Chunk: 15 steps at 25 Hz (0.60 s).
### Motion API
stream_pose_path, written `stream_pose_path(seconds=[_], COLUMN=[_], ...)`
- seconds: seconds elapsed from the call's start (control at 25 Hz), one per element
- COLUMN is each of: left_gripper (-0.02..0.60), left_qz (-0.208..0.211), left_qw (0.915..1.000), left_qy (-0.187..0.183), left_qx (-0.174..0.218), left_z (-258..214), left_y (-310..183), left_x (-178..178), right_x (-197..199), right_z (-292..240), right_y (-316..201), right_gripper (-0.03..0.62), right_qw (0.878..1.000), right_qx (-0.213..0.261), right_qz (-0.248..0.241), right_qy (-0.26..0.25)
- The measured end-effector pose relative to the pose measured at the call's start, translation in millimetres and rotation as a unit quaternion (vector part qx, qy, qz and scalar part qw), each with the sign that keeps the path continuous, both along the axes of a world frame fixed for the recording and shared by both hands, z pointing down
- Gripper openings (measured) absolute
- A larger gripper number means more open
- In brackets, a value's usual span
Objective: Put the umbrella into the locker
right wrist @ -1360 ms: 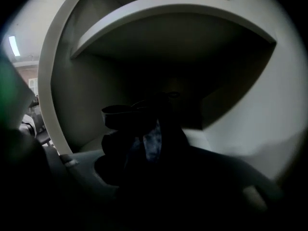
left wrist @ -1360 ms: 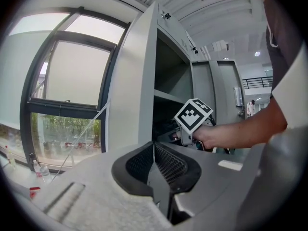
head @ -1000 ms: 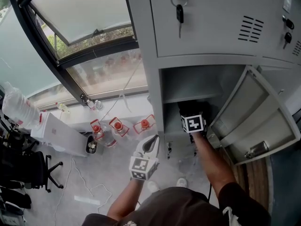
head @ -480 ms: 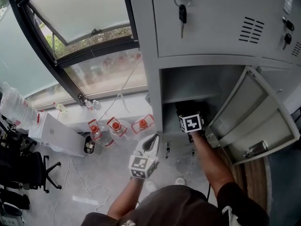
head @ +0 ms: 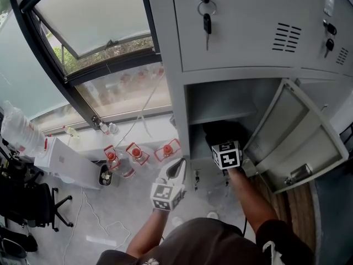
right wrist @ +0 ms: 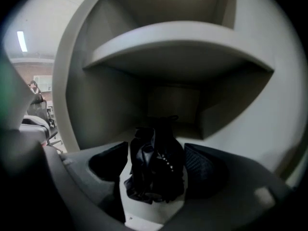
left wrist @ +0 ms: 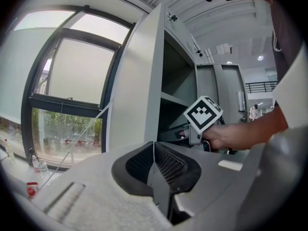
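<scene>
Resting deep inside the open grey metal locker (head: 234,101), the folded black fabric umbrella (right wrist: 153,174) sits loose between fingers of the right gripper (right wrist: 157,166) that have just spread wide, apparently releasing it, while the idle left gripper (left wrist: 153,163) waits outside, fingers pressed together.

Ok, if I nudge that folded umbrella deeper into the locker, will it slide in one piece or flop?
Probably floppy outside: the umbrella shows loose, crumpled black fabric folds that may bunch or snag. Its bundled, roundish shape could roll a little on the smooth floor of the locker. The right claw, jaws just opened, stands either side without pressing.
</scene>
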<state>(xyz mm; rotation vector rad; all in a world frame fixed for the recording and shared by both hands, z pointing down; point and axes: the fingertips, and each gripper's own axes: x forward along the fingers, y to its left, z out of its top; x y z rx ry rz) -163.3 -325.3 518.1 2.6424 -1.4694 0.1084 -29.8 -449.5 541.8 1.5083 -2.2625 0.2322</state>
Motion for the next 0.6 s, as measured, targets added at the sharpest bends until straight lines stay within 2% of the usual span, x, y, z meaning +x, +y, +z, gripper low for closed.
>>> stream_pose_path(seconds=[0.4, 0.6], left_gripper=[0.008, 0.008], left_qz=[0.012, 0.019], left_qw=[0.9999, 0.9998], left_qy=[0.006, 0.008], left_qx=[0.008, 0.008], left_z=[-9, -12], left_y=[0, 1], left_x=[9, 16], right_x=[6, 11], right_z=[-50, -56], right_y=[56, 71], right_gripper=[0.352, 0.245], right_qw=[0.997, 0.994], right_qx=[0.069, 0.102], right_qz=[-0.012, -0.010], right_qy=[-0.020, -0.038])
